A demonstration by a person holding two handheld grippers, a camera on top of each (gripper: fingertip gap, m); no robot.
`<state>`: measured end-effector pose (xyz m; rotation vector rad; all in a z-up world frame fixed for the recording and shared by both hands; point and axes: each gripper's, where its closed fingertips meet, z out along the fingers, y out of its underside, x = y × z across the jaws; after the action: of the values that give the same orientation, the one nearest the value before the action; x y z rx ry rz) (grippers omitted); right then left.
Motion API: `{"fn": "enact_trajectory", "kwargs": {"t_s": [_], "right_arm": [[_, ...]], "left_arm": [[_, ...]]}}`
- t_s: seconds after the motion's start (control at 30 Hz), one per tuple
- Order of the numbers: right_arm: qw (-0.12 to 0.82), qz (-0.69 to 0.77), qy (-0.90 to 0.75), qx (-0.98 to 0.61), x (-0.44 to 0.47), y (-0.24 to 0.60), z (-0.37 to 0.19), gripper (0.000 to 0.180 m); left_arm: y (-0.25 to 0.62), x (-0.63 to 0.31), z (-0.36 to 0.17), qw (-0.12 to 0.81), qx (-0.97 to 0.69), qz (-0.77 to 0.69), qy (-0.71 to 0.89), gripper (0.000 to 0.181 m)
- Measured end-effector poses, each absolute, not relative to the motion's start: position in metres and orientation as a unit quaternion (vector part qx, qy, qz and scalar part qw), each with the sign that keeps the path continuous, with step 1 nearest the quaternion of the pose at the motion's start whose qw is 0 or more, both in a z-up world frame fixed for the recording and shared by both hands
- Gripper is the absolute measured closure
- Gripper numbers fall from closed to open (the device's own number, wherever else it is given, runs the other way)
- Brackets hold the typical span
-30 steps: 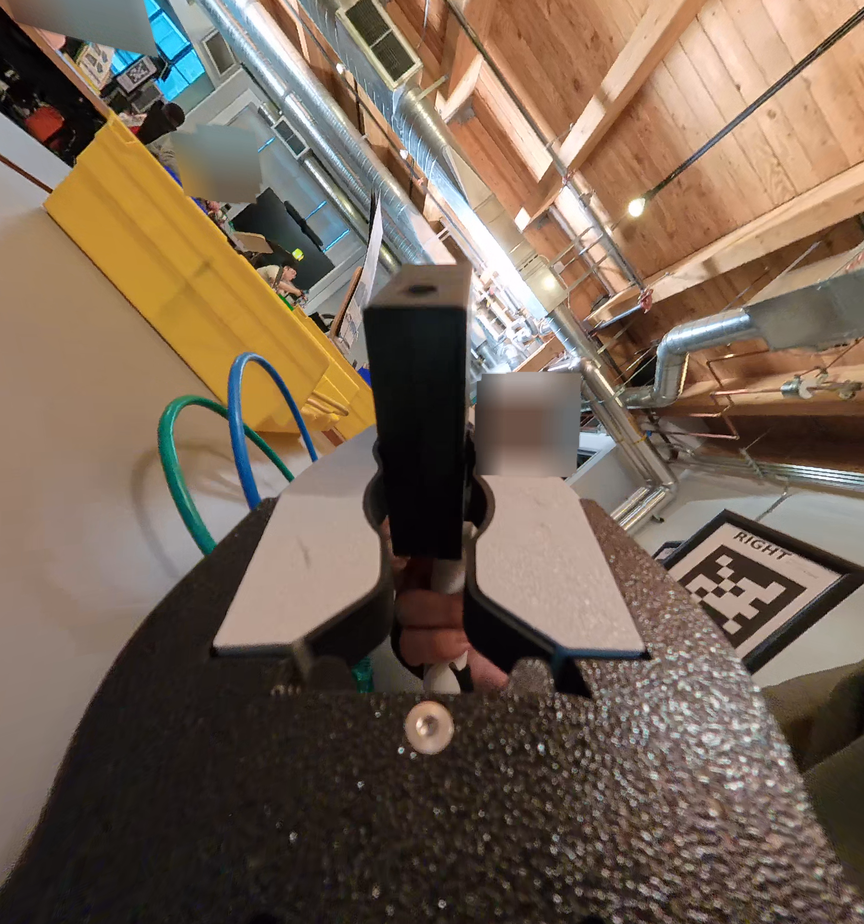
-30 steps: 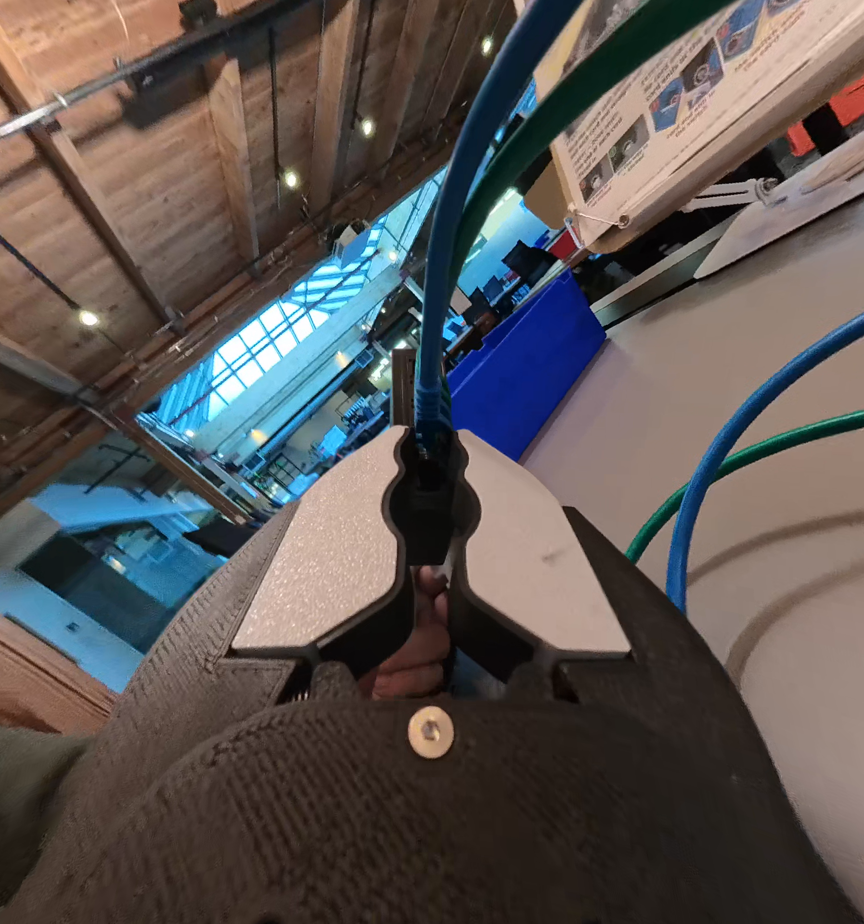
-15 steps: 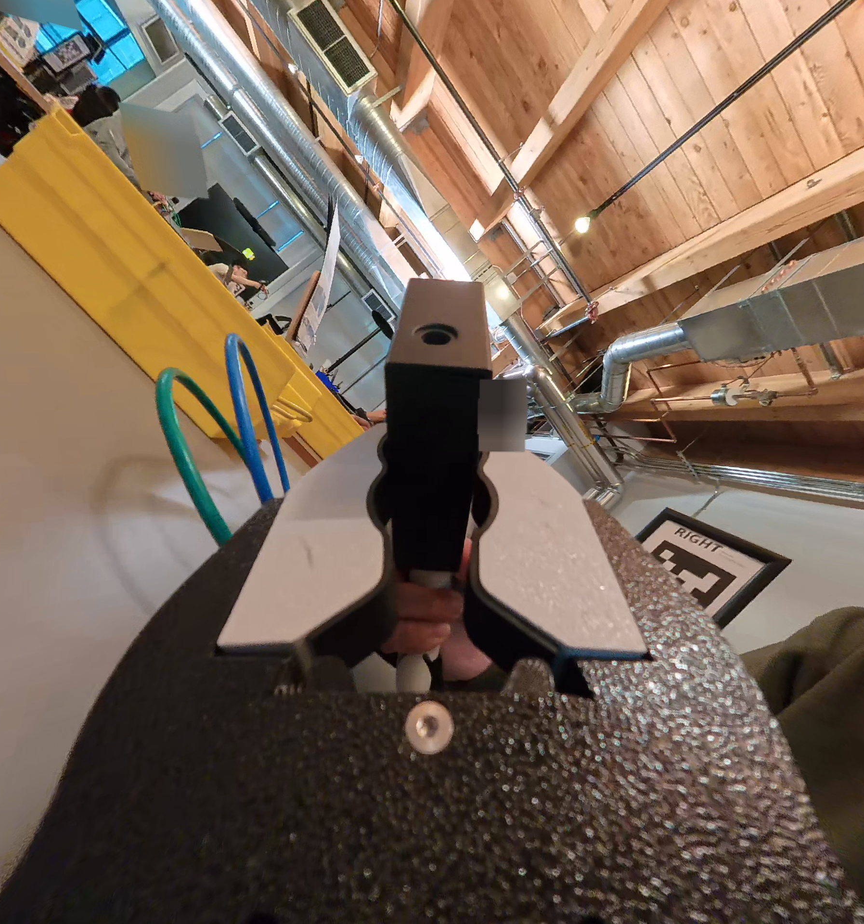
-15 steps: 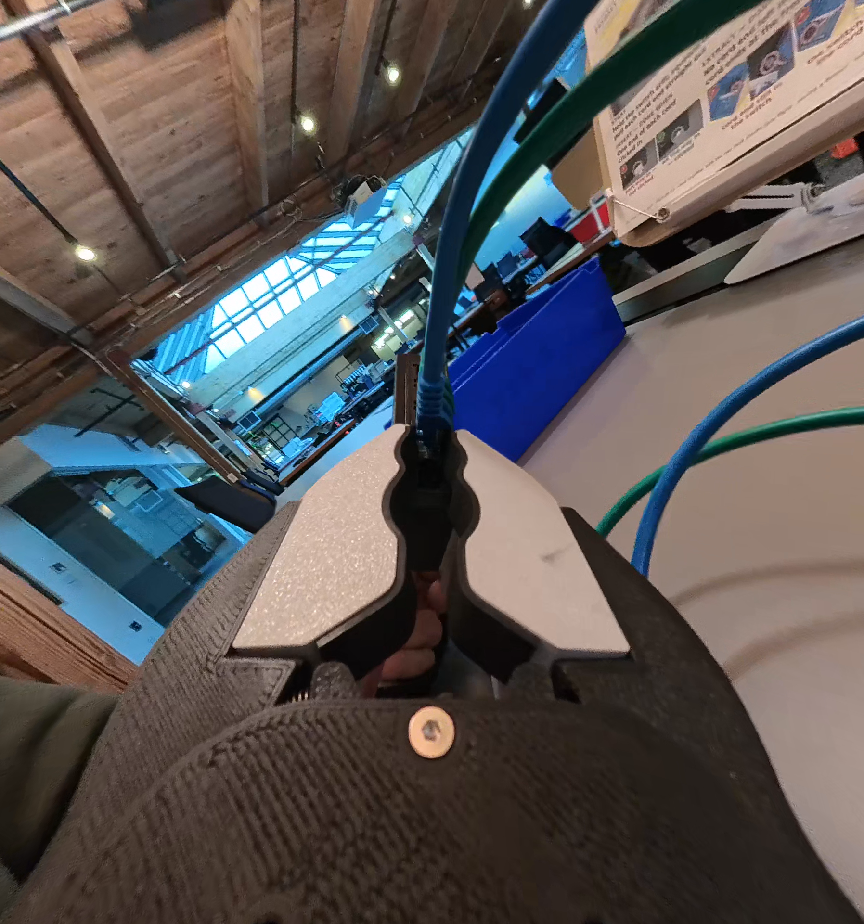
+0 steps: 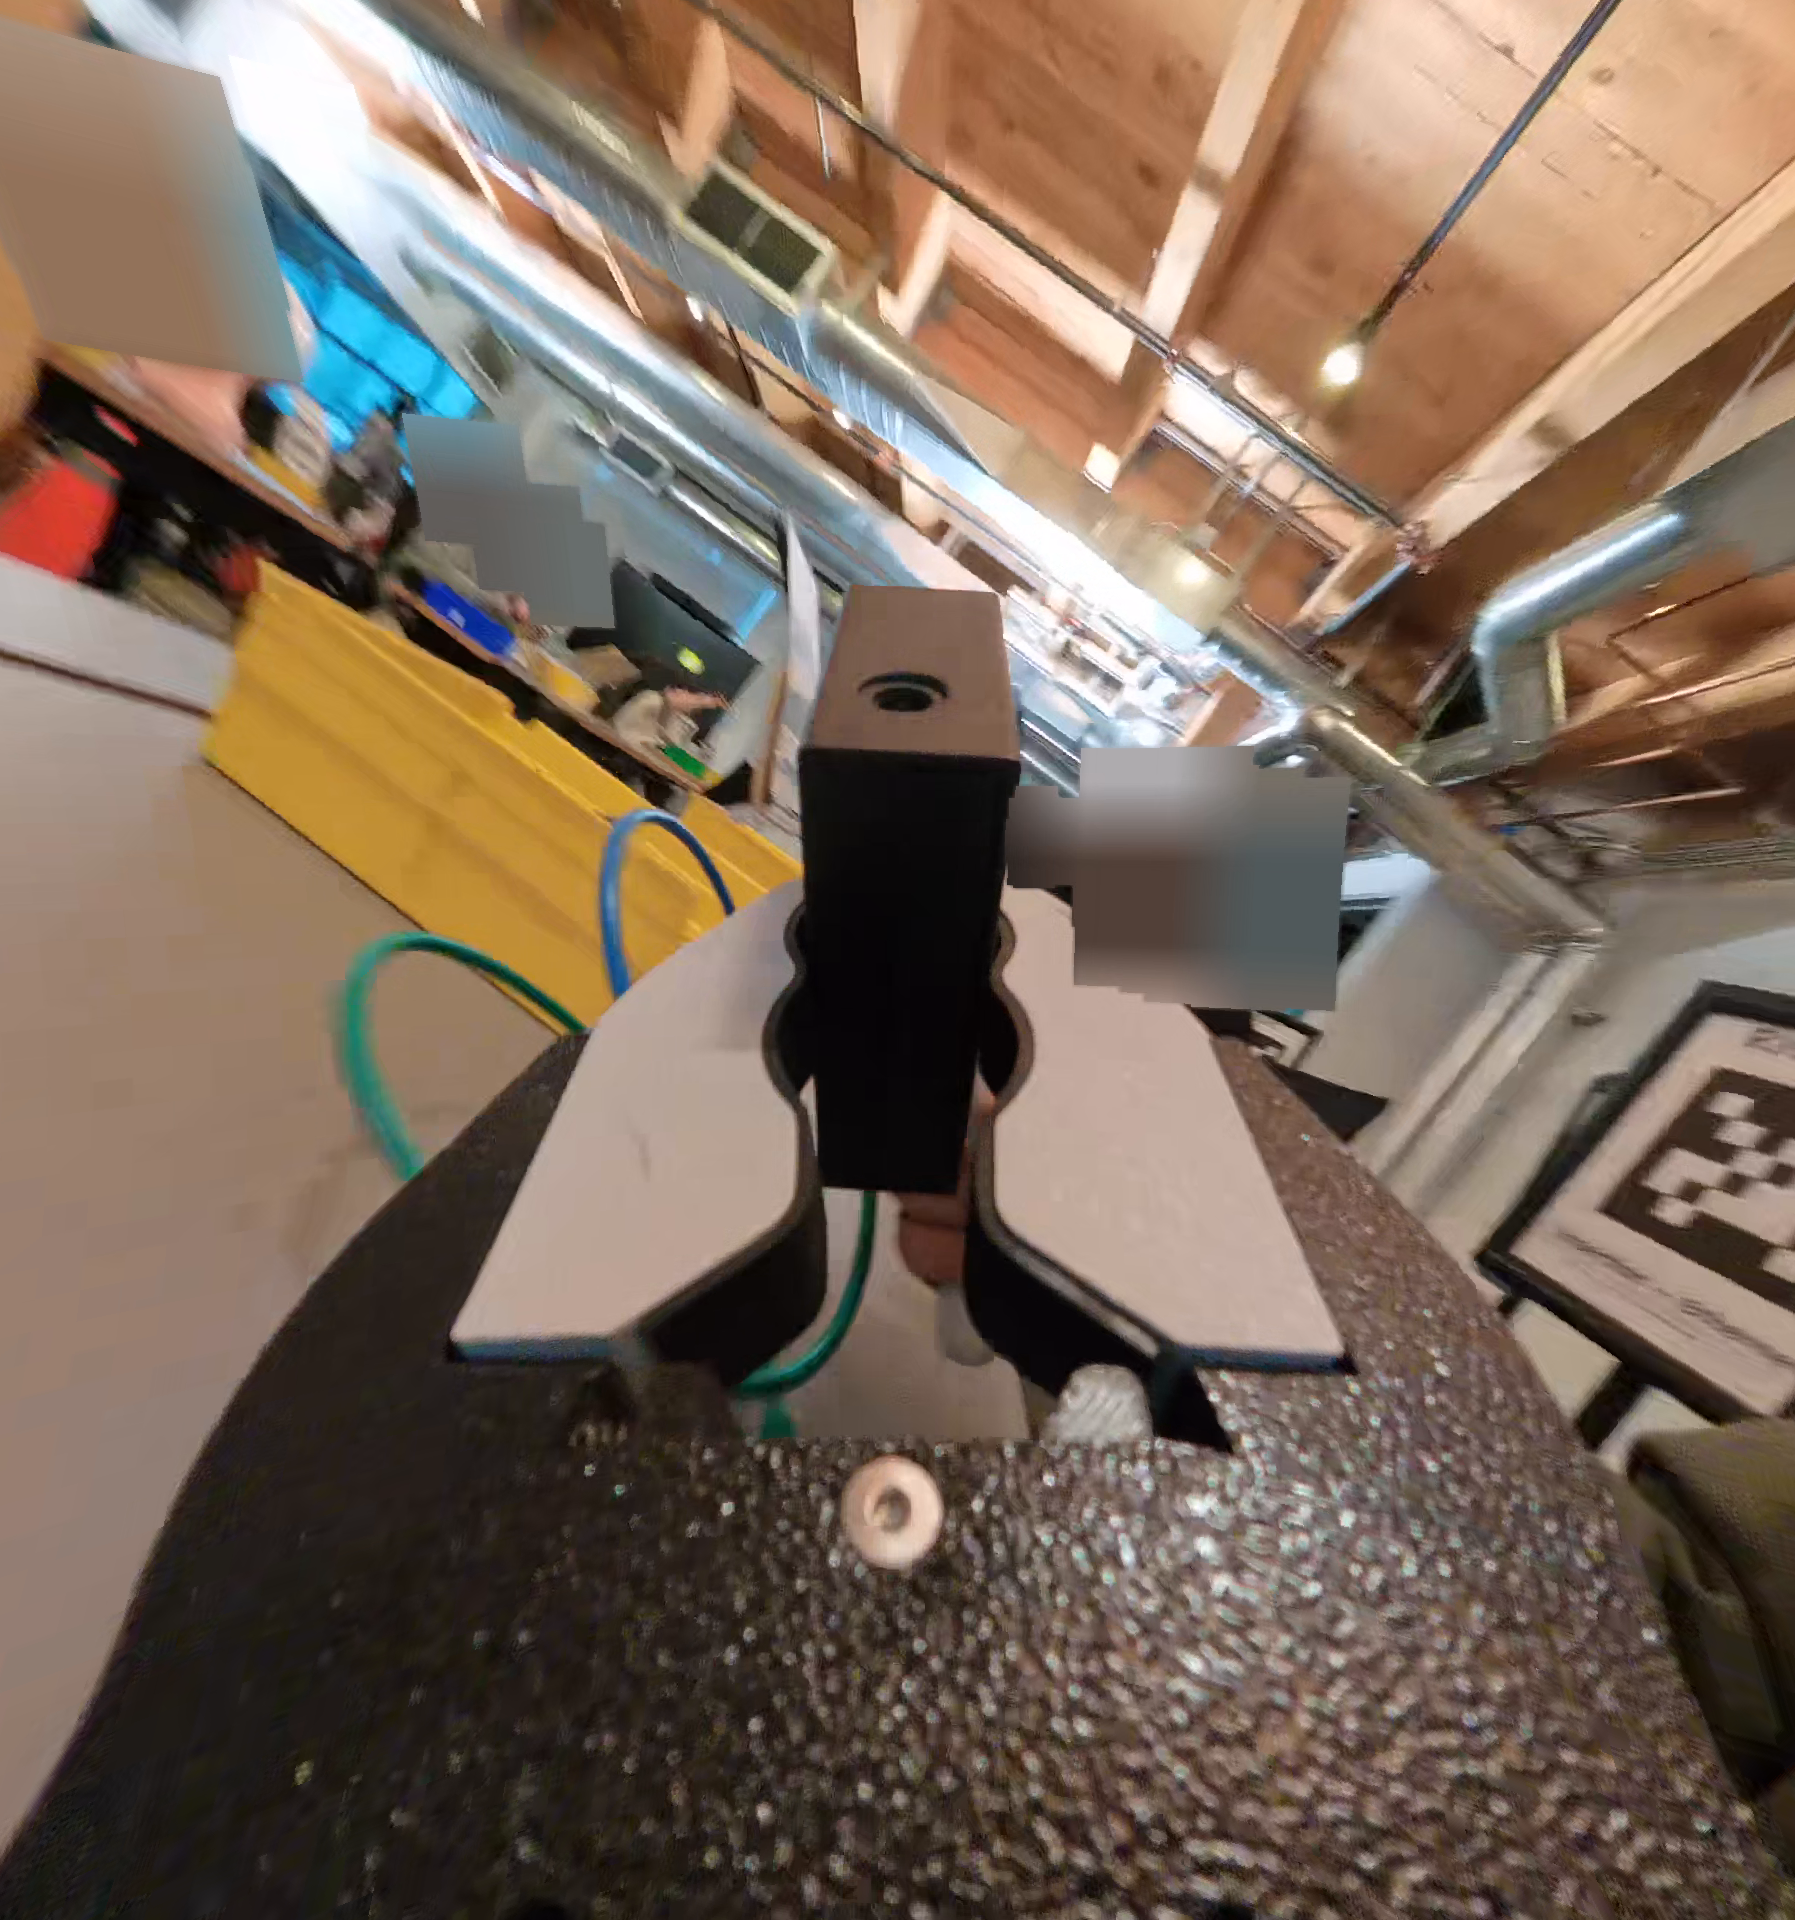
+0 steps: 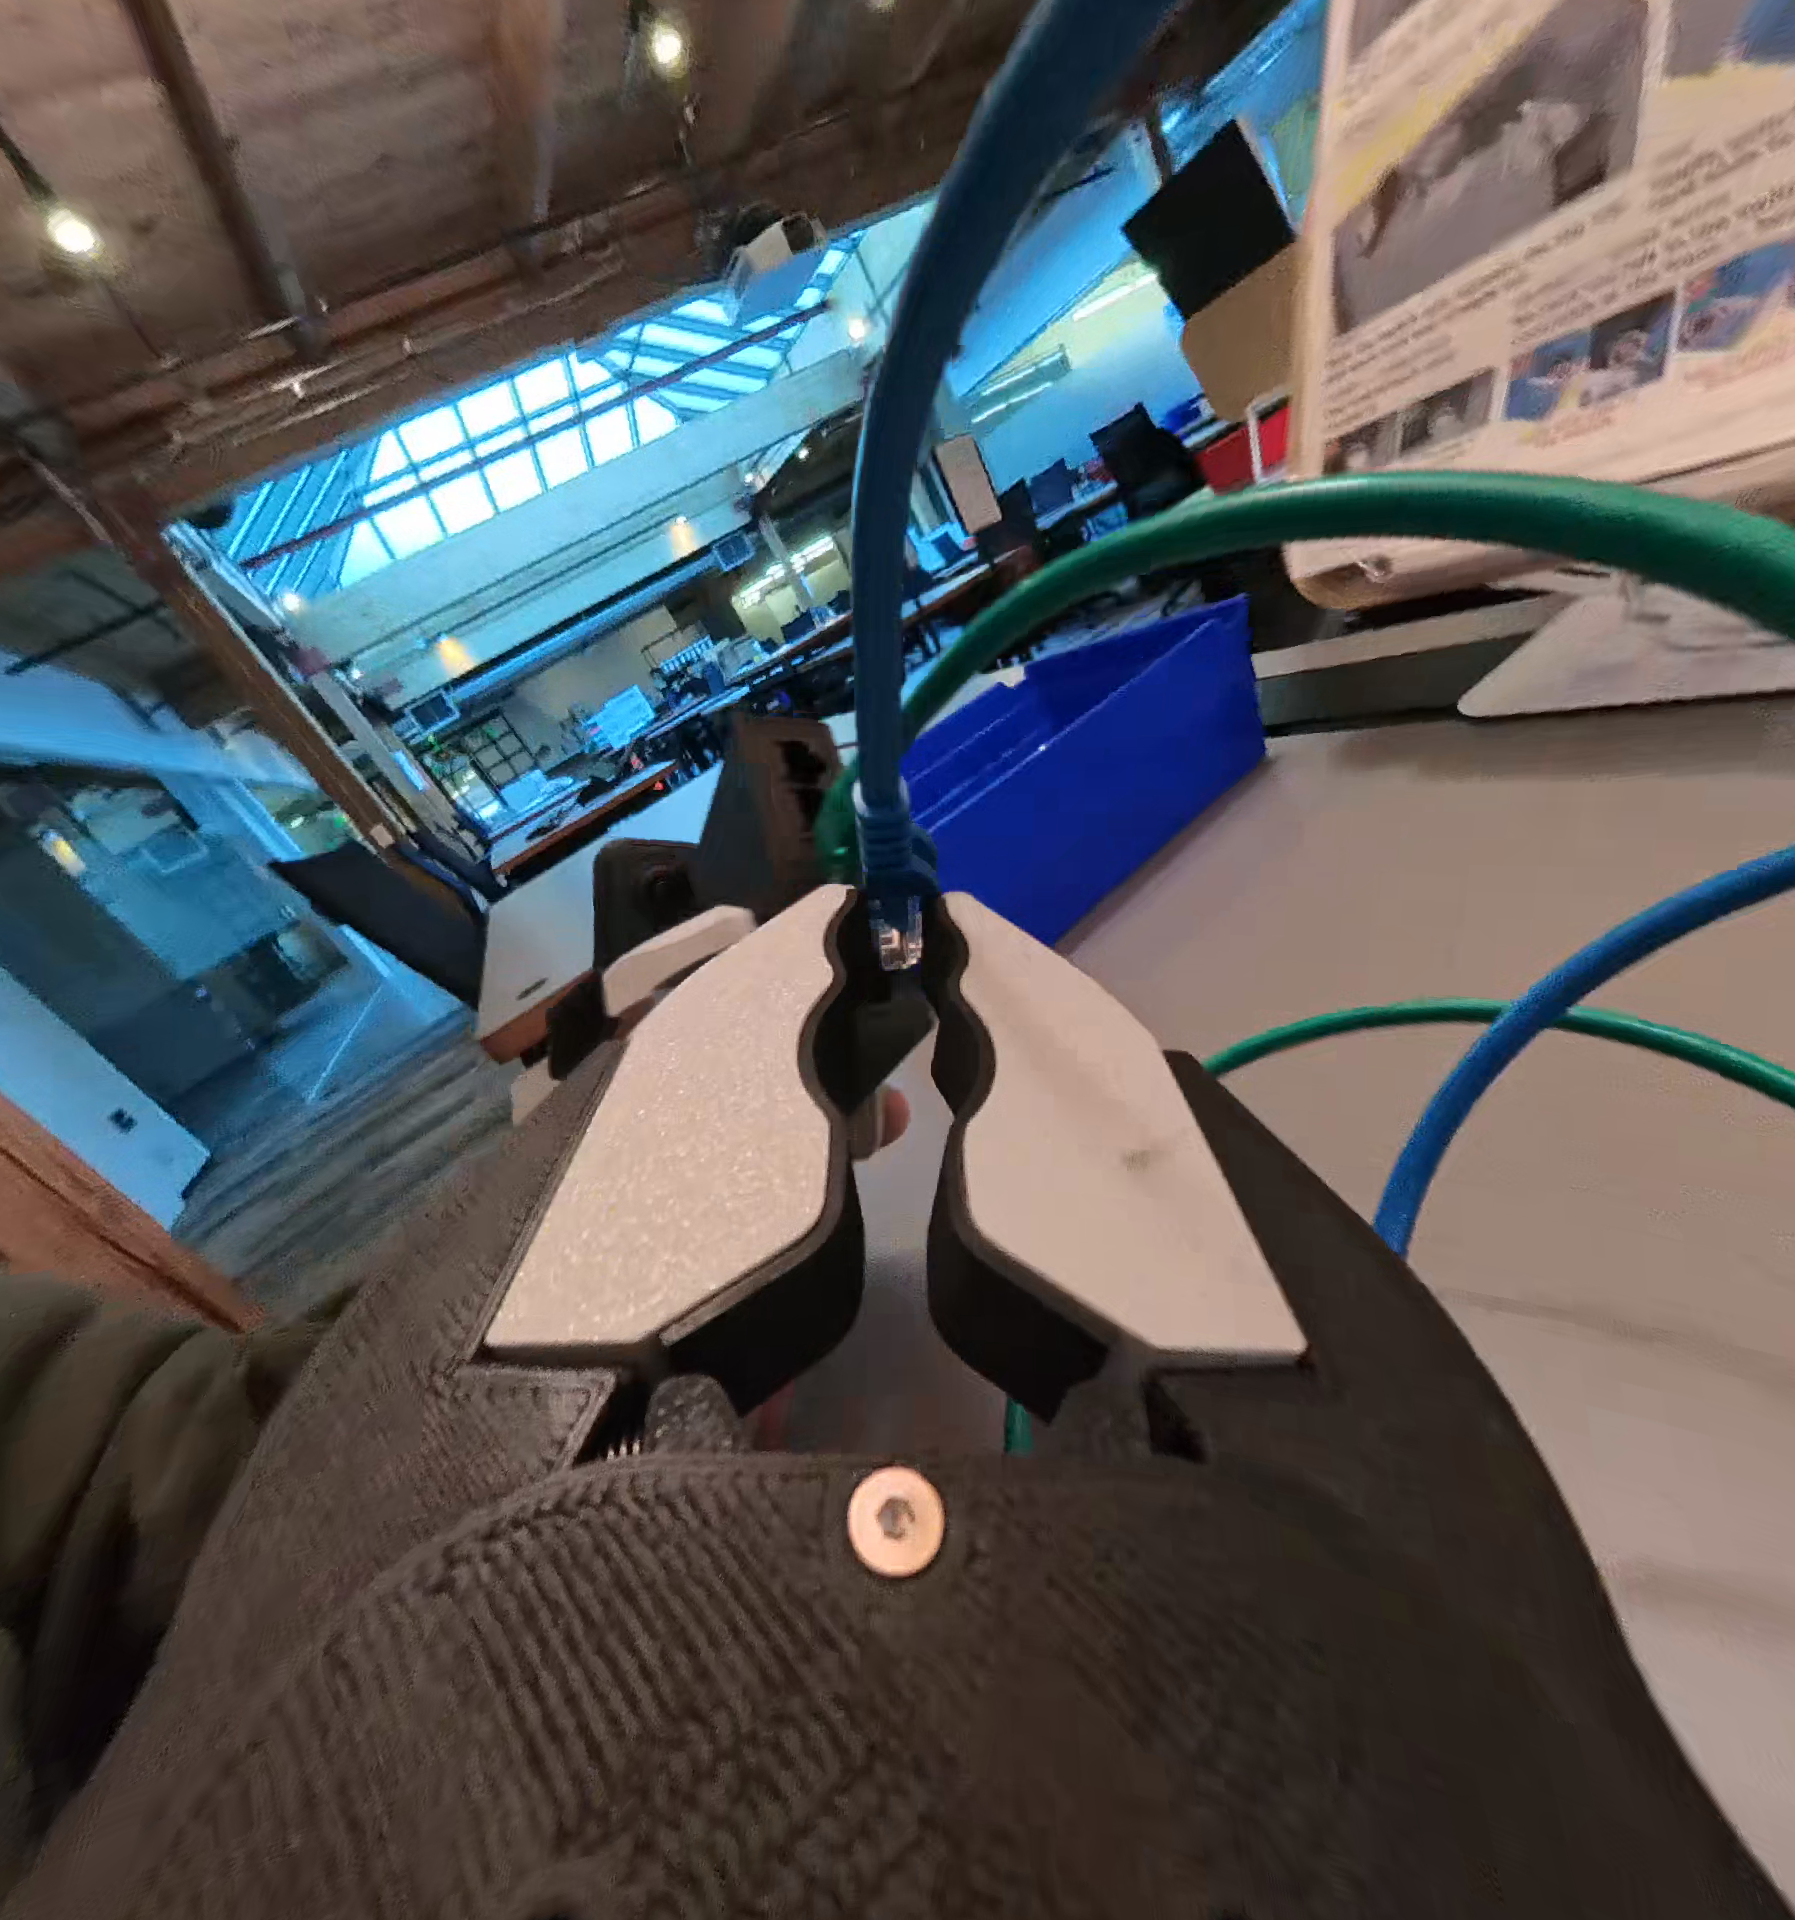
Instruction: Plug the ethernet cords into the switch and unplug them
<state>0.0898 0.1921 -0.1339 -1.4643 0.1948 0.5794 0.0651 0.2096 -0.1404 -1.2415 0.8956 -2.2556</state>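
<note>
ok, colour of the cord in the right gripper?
Blue cord, clearest in the right wrist view.

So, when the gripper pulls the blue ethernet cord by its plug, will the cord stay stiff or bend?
The blue cord probably bends but springs back: it arches above the right gripper rather than hanging limp. It seems light, since the fingertips alone carry its clear plug. The plug looks small and smooth, so it might twist in the grip.

Black switch (image 5: 898, 997) — blue cord (image 6: 898, 582), green cord (image 6: 1392, 530).
</note>
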Motion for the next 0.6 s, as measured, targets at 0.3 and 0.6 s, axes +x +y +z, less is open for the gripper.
{"fn": "enact_trajectory", "kwargs": {"t_s": [0.3, 0.6], "right_arm": [[0.665, 0.212, -0.024, -0.716, 0.085, 0.150, -0.072, 0.167], [0.693, 0.126, 0.027, -0.709, 0.205, 0.125, -0.015, 0.168]], "left_arm": [[0.297, 0.026, -0.122, 0.293, -0.450, -0.818, 0.207, 0.153], [0.302, 0.007, -0.098, 0.302, -0.410, -0.832, 0.219, 0.153]]}}
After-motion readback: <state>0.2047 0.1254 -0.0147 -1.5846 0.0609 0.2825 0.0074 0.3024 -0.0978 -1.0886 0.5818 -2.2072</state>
